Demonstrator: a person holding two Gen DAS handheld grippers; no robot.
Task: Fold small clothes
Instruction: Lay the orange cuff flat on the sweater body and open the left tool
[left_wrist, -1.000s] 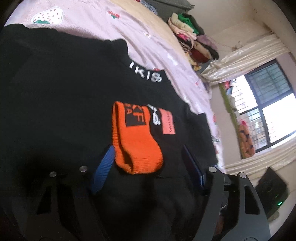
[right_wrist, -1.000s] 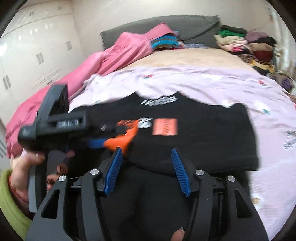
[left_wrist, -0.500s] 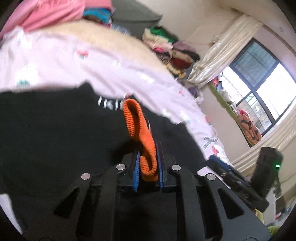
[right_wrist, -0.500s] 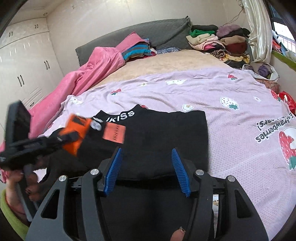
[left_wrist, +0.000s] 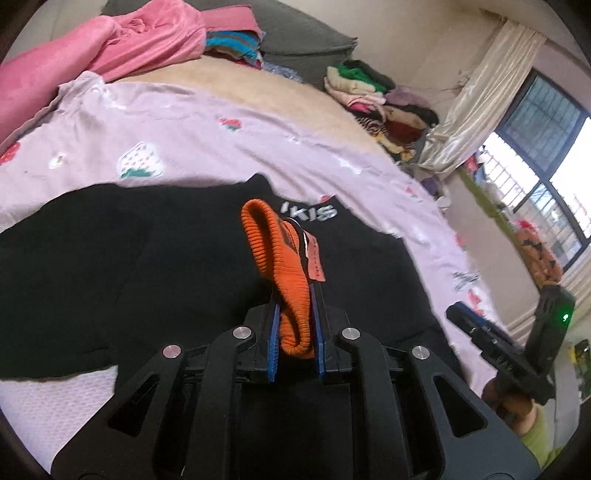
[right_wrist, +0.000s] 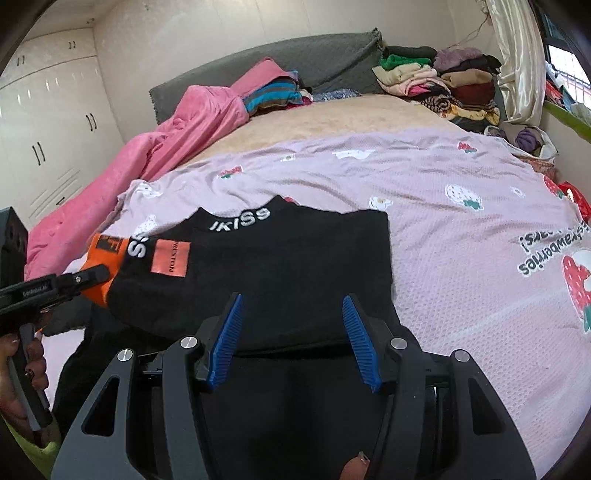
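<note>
The left gripper (left_wrist: 295, 332) is clamped on the orange ribbed cuff (left_wrist: 284, 266) of the black garment (right_wrist: 280, 266), holding it raised above the rest of the fabric. The garment lies spread on the pink strawberry-print sheet (right_wrist: 461, 229), near the bed's front edge. The right gripper (right_wrist: 293, 339) hovers over the garment's near hem, jaws apart.

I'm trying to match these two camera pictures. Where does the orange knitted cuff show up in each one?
Left wrist view: the orange cuff is at centre, clamped between the left gripper fingers.
Right wrist view: it sits at the far left edge, held above the bed.
Shared landmark: the white IKISS lettering on the black garment.
</note>
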